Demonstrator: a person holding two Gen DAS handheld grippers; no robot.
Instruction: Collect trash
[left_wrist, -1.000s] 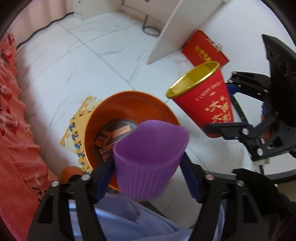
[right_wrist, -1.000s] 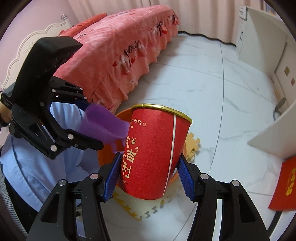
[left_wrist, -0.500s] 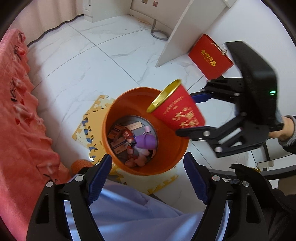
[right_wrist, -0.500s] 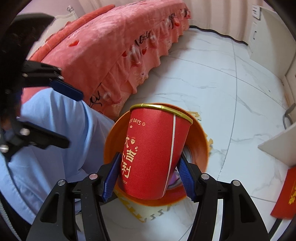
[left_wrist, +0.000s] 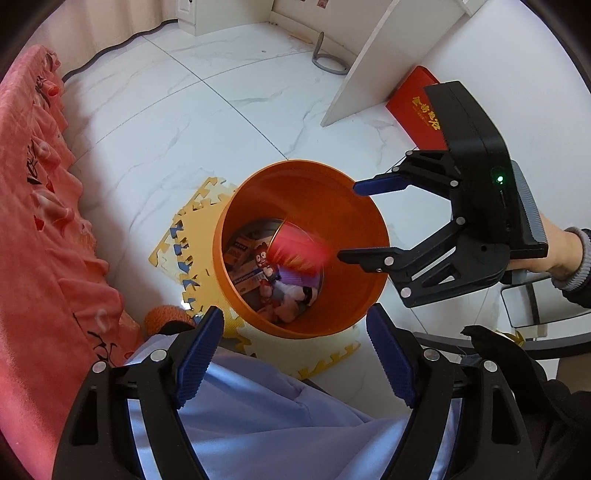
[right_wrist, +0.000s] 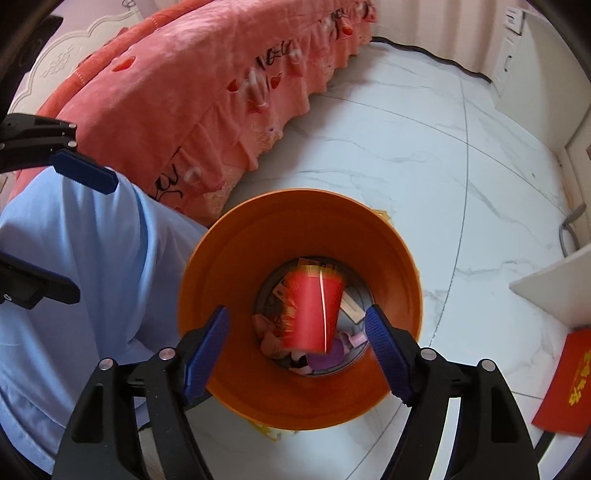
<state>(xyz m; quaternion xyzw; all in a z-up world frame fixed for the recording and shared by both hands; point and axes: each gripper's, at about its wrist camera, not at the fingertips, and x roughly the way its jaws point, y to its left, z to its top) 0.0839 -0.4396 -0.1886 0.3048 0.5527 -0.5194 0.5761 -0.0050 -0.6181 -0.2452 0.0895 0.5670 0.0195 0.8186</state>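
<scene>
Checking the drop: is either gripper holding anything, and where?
Nothing is held. The red cup is loose inside the orange bin; the right gripper is opening, the left gripper empty.

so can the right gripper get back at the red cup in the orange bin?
Probably yes: the right gripper, opening and empty, hangs over the orange bin; the red cup lies uncovered atop the trash.

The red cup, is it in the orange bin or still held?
In. The red cup is a blur inside the orange bin, above the trash, and the right gripper, its jaws opening, touches nothing.
</scene>
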